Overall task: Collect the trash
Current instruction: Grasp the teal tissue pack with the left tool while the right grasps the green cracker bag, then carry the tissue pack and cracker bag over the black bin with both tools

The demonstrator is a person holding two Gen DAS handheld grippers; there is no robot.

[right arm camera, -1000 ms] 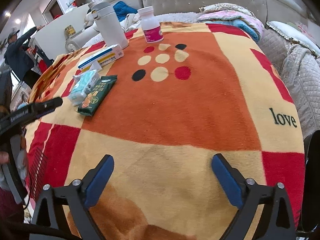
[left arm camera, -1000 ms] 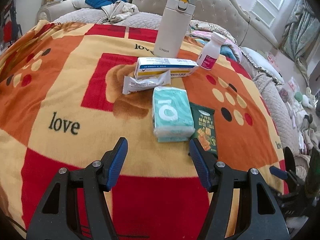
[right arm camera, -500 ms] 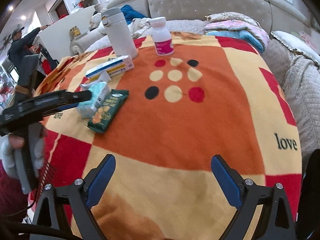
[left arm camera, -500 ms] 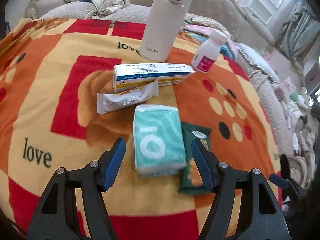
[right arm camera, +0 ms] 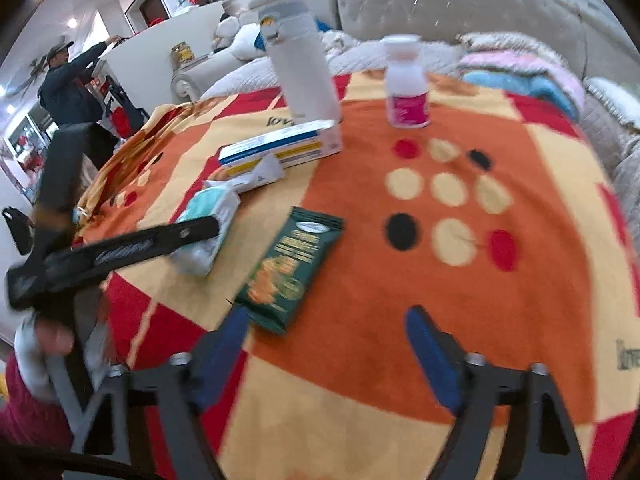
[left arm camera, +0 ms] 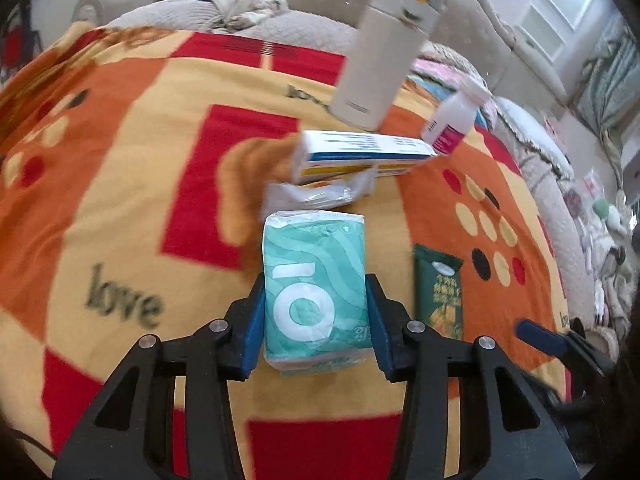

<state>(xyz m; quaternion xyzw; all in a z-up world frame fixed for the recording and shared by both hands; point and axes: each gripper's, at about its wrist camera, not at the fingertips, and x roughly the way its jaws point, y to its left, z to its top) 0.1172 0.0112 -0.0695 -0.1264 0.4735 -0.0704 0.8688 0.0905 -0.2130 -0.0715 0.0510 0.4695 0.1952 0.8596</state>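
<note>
My left gripper (left arm camera: 315, 312) is shut on a teal tissue pack (left arm camera: 314, 280), its blue pads pressed against both sides; the pack rests on the blanket. It also shows in the right wrist view (right arm camera: 208, 220) with the left gripper's finger (right arm camera: 160, 240) along it. A green snack packet (left arm camera: 438, 290) lies just right of the pack, and sits right in front of my open, empty right gripper (right arm camera: 328, 340); the packet (right arm camera: 290, 268) lies near its left fingertip. A silver wrapper (left arm camera: 320, 194) and a white-blue-yellow box (left arm camera: 360, 156) lie behind the pack.
A white thermos (left arm camera: 380, 64) and a white pill bottle with pink label (left arm camera: 452, 120) stand at the back of the orange-red blanket (left arm camera: 120, 200). A beige sofa (right arm camera: 460, 4) is behind. A person (right arm camera: 68, 80) stands far left.
My left gripper moved forward around the tissue pack and closed on it. My right gripper moved forward and left toward the green snack packet, still open.
</note>
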